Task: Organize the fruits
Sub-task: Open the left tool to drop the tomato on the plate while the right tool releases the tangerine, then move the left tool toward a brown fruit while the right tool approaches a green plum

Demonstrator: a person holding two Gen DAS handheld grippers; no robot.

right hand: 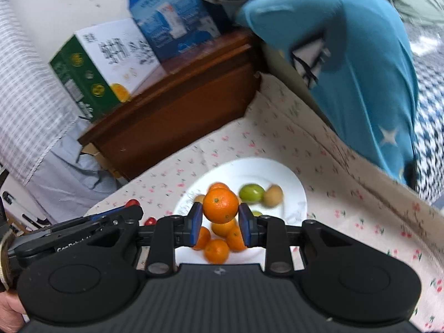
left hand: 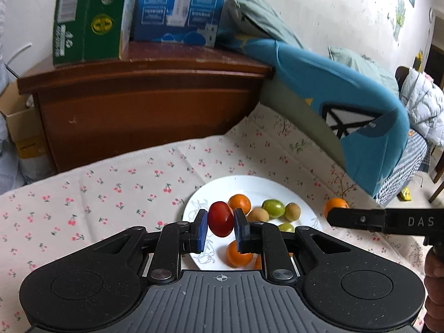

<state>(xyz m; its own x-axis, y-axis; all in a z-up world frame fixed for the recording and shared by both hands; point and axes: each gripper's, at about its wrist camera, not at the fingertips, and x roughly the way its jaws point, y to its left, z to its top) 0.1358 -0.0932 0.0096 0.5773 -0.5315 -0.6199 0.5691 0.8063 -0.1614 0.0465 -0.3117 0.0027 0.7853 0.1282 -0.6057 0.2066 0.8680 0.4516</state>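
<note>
Left wrist view: a white plate (left hand: 247, 183) is seen on a cherry-print cloth (left hand: 111, 188), and every place below is told from that plate. Open cloth is spread to the plate's left and beyond its far rim, up to a brown wooden cabinet (left hand: 144, 105). To the plate's far right the room is closed off by a blue cushion (left hand: 347, 94) leaning over the cloth. On the plate, oranges, a green fruit (left hand: 274, 208) and two tan fruits are gathered. The left gripper (left hand: 220, 223) is held above the plate's near part, tilted downward, and a red fruit (left hand: 220, 219) is pinched between its blue pads (left hand: 202, 229).

In the right wrist view, the right gripper (right hand: 220, 222) is likewise angled down over the plate's (right hand: 294, 191) near side, with an orange (right hand: 220, 206) clamped between its pads (right hand: 195, 223), above a heap of oranges. The background is blurred.
</note>
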